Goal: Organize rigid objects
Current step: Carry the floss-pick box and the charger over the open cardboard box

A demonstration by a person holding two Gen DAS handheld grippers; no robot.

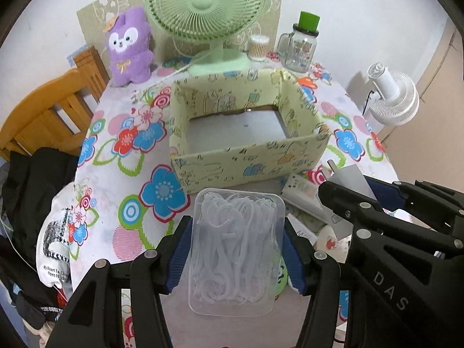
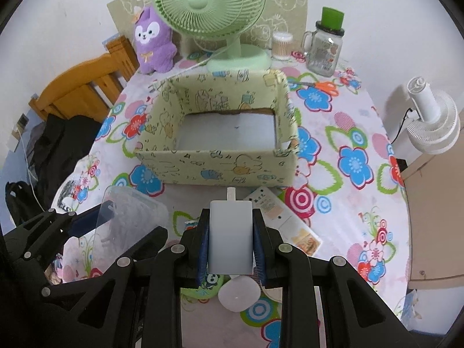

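The table [image 2: 362, 110], under a flowered cloth, carries everything, and one open-topped patterned box [image 2: 220, 133] sits at its middle, at twelve o'clock from both grippers. It is empty, its pale floor bare, which suits it as the likely bin for the loose items. Both grippers hover just short of its near wall, each carrying one object, so the step in hand looks like a carry toward the box.

The left gripper [image 1: 236, 249] has its blue pads clamped mid-width on the long sides of one clear plastic case [image 1: 235, 249] packed with white floss picks, too many and too tangled to count. Held lengthwise, the case points straight at the box. The right gripper [image 2: 230, 237] is closed narrow on one white charger plug [image 2: 230, 236], its single visible prong aimed at twelve o'clock; gripping the flat sides keeps it from twisting.

Still on the cloth below the right gripper: one printed carton [image 2: 282, 220] at two o'clock, one white round object [image 2: 239, 293] at six, and one green panda-print item [image 2: 211, 284] at seven, partly hidden.

Along the far edge stand one green fan [image 2: 210, 3], one purple plush [image 2: 153, 46], one lidded jar mug [image 2: 324, 49] and one tub of cotton swabs [image 2: 281, 46].
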